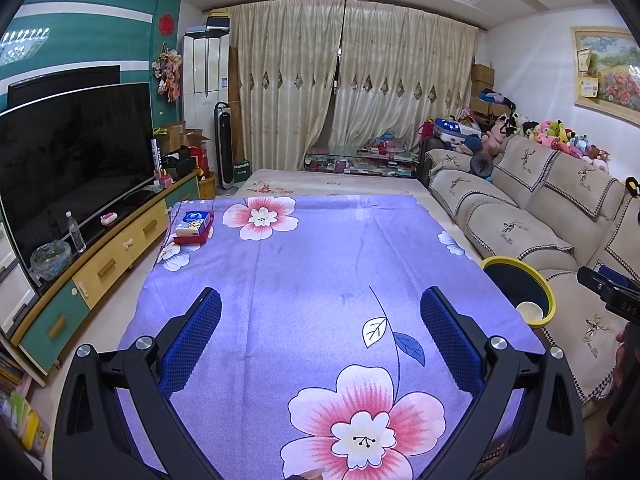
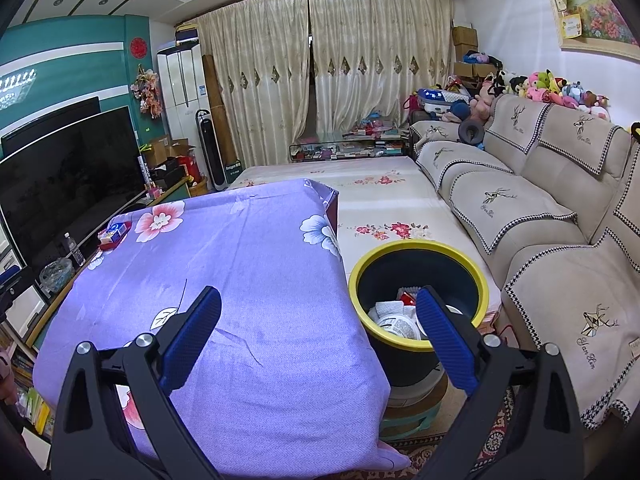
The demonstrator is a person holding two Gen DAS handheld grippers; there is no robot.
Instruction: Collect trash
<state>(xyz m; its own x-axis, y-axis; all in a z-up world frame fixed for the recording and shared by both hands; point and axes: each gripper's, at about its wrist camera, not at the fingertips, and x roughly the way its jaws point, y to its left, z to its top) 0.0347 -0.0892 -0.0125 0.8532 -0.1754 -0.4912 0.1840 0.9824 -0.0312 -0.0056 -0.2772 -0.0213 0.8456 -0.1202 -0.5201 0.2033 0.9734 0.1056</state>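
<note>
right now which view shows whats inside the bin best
The right wrist view: it looks down into the bin, showing white paper trash and a red scrap at the bottom. The left wrist view catches only its yellow rim at the table's edge, with one white cup inside.

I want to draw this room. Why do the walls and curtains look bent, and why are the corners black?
Left wrist view: the fisheye lens bows the curtains and TV; black corners are the lens edge. Right wrist view: same curving, sofa bulges; window light glows through the curtains, everything stays sharp.
</note>
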